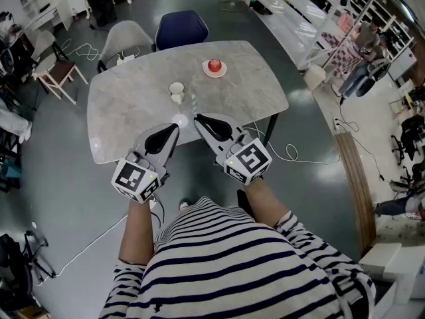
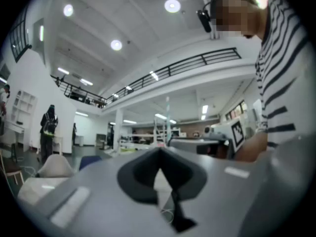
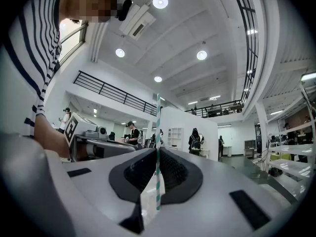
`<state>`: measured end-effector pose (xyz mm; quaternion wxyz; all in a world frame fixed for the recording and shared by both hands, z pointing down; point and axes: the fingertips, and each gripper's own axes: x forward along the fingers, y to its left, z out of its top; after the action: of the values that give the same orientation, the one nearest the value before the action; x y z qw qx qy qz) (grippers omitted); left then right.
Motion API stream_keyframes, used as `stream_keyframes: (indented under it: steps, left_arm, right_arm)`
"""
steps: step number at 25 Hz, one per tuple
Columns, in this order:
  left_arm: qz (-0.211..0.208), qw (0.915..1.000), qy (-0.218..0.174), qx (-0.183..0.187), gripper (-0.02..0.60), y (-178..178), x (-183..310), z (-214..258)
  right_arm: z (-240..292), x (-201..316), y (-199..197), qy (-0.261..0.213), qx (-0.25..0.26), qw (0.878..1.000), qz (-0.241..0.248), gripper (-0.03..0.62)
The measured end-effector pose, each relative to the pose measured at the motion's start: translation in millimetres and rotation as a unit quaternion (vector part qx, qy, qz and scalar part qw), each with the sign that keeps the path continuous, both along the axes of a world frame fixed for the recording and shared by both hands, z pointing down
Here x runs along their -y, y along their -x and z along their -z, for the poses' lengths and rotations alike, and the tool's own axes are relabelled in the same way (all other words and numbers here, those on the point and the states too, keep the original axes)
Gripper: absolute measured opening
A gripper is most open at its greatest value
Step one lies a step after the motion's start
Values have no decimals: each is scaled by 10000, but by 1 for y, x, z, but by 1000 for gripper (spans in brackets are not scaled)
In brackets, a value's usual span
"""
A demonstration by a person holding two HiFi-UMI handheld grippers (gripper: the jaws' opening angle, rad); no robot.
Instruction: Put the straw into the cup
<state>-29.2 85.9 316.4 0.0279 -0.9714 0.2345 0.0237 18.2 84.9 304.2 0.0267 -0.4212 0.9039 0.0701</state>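
Gripping a green-and-white striped straw [image 3: 158, 132] between its closed jaws, the right claw [image 3: 158, 154] holds it upright, with most of its length standing above the pads and a short end below them. In the head view the right claw [image 1: 198, 118] sits over the near edge of the counter [image 1: 126, 108]. The straw [image 1: 193, 104] runs as a thin line from its tips toward the cup [image 1: 176, 92] and ends just to the right of the cup, outside it. The left claw [image 1: 174, 127] is just beside the right one, also at the near edge. In the left gripper view its jaws meet at the tips, and nothing can be made out between them [image 2: 160, 154].

The white cup stands upright near the middle of the marble counter, well away from every edge. Bare surface lies wide to its left, and a narrower strip lies between it and the claws. Farther back and to the right, a red apple [image 1: 214, 65] rests on a small pink plate [image 1: 206, 72], closer to the far edge and well apart from the cup. The right part of the counter is bare out to its rounded corner.

Beyond the far edge, a grey chair [image 1: 126, 35] and a dark blue chair [image 1: 181, 26] stand side by side, close to the counter. A white cable [image 1: 292, 155] trails over the floor by the counter's right legs.
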Motion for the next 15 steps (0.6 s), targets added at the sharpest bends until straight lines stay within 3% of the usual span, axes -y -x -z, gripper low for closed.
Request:
stream_keyframes:
  steps: [15]
  left_arm:
    - [-76,9999,72,1,6,-2,6,-8]
  right_arm:
    - [-16,11,0,143,-42,9999,33,23]
